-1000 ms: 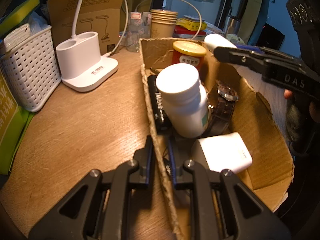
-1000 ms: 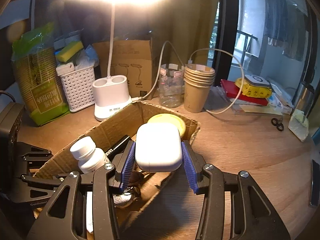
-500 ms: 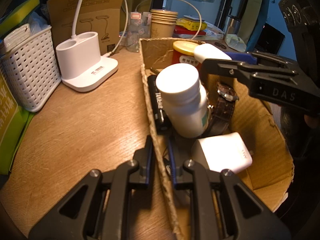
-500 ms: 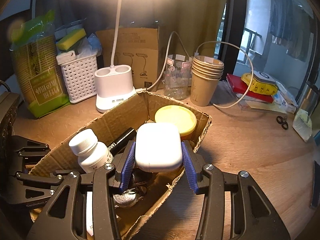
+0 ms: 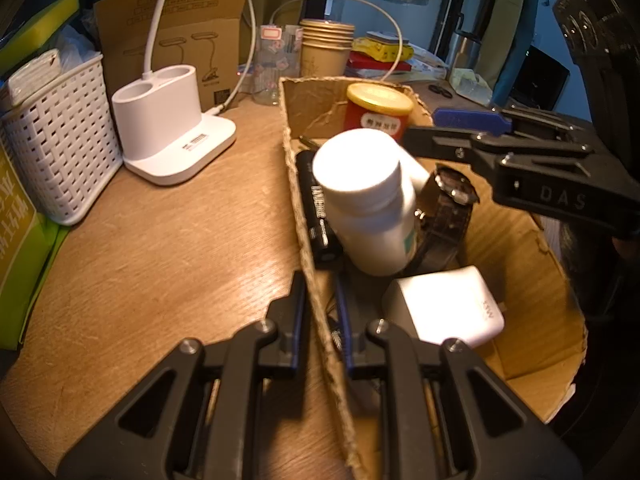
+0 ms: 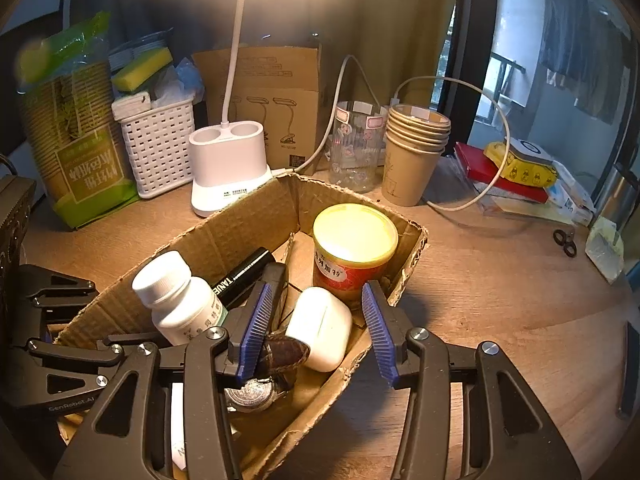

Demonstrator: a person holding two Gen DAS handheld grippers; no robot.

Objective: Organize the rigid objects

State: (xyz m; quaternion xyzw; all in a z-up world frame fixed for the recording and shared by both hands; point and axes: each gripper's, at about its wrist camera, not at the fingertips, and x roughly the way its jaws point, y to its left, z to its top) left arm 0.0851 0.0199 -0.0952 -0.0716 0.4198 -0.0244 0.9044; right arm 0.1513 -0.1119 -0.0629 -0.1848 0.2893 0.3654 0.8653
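My left gripper [image 5: 322, 312] is clamped on the near wall of the brown cardboard box [image 5: 298, 200]. My right gripper [image 6: 316, 320] stands released, pads clear of the white rounded earbud case [image 6: 320, 328] lying in the box. At 12 o'clock beyond the case stands the red yellow-lidded can [image 6: 352, 248]; the white pill bottle [image 6: 176, 300] lies at 9 o'clock.

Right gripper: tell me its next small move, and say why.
Probably lift the right gripper straight up out of the cardboard box. The white earbud case lies in the box between the red can and the watch, and neither blue pad touches it. The left gripper is clamped on the box wall, steadying it.
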